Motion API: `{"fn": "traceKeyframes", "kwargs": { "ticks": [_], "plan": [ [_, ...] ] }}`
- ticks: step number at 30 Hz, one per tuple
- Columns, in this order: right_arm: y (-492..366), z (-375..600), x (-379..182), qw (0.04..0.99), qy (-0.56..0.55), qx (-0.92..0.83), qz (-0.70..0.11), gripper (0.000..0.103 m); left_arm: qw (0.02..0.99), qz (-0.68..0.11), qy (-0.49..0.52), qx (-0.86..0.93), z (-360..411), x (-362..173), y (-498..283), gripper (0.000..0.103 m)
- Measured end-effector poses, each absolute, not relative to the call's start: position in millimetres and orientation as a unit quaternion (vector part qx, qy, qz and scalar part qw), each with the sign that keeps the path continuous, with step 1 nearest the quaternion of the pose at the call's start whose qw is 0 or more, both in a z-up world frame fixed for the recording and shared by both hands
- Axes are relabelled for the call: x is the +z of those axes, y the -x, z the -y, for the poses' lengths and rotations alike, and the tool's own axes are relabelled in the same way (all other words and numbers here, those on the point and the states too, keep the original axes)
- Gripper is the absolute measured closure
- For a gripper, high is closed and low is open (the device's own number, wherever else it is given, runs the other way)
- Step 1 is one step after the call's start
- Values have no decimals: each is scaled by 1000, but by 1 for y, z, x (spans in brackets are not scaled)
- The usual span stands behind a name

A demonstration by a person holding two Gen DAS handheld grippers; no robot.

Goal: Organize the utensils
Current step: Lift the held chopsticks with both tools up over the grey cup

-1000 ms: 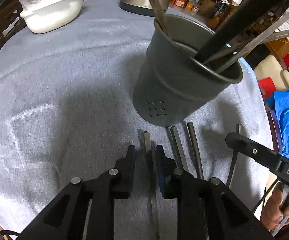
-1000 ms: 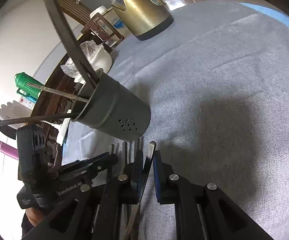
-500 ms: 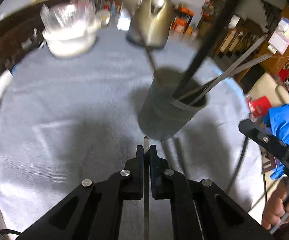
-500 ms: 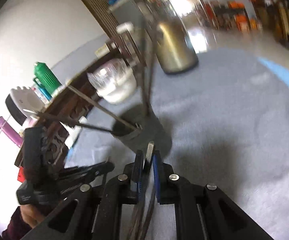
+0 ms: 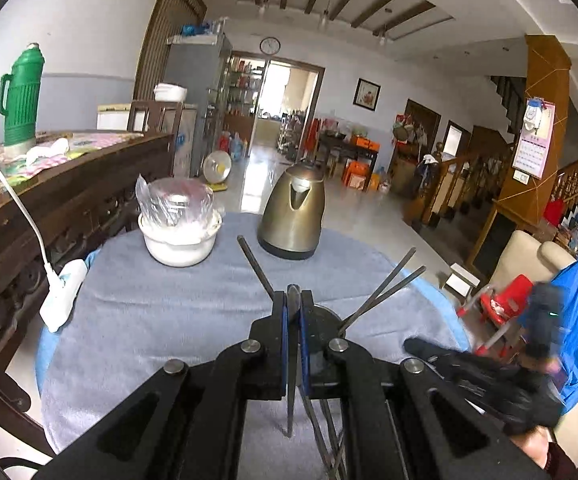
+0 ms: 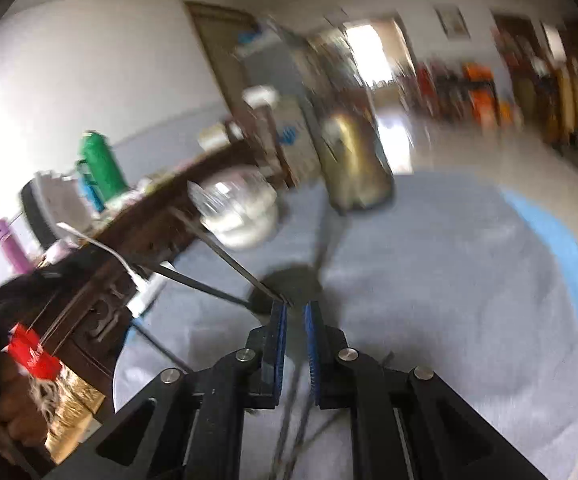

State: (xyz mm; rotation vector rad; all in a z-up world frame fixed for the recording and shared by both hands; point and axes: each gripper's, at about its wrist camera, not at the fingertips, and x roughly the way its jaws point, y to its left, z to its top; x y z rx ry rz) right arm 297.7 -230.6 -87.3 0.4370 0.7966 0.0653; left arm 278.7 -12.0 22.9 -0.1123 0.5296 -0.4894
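Observation:
My left gripper [image 5: 293, 300] is shut on a flat metal utensil handle [image 5: 291, 360] and holds it up above the table. Just behind it stands the grey utensil holder [image 5: 325, 320], mostly hidden, with several dark handles [image 5: 385, 290] sticking out. More utensils [image 5: 329, 440] lie on the cloth below. My right gripper [image 6: 293, 312] is slightly open; no handle shows between its pads. The holder [image 6: 289, 286] sits right in front of it, and loose utensils [image 6: 293, 420] lie under it. This view is blurred.
A grey cloth [image 5: 149, 312] covers the round table. A white bowl with a plastic bag [image 5: 179, 232] and a brass kettle [image 5: 293, 216] stand at the far side. A white plug and cable [image 5: 63, 292] lie at the left edge.
Both grippers have lifted and tilted up from the cloth. The left gripper closed on the flat handle and raised it. The right gripper's pads have parted.

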Motion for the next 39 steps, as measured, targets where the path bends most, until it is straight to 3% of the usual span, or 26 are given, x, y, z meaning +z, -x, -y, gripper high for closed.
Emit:
{"fn": "traceKeyframes", "kwargs": {
  "ticks": [7,9,22,25,28,33,39],
  "plan": [
    [-333,279,-168,784,-317,-16,-533,77,930,-268,47,-247,5,19,-263,98],
    [-340,284,-182,769,-330,-28,-547,68,929,-271,47,-247,5,17,-262,98],
    [-387,244,-214,761,-256,-53,-594,68,925,-279,59,-251,-5,12,-264,98],
    [-391,238,-217,768,-236,-65,-592,71,925,-281,58,-249,-6,12,-265,98],
    [-392,233,-216,778,-203,-67,-591,91,925,-282,58,-249,-5,12,-265,98],
    [-384,239,-215,781,-197,-52,-590,97,925,-283,53,-250,-1,13,-261,98],
    [-355,263,-185,810,-253,-21,-529,97,924,-286,50,-251,2,16,-258,98]
  ]
}}
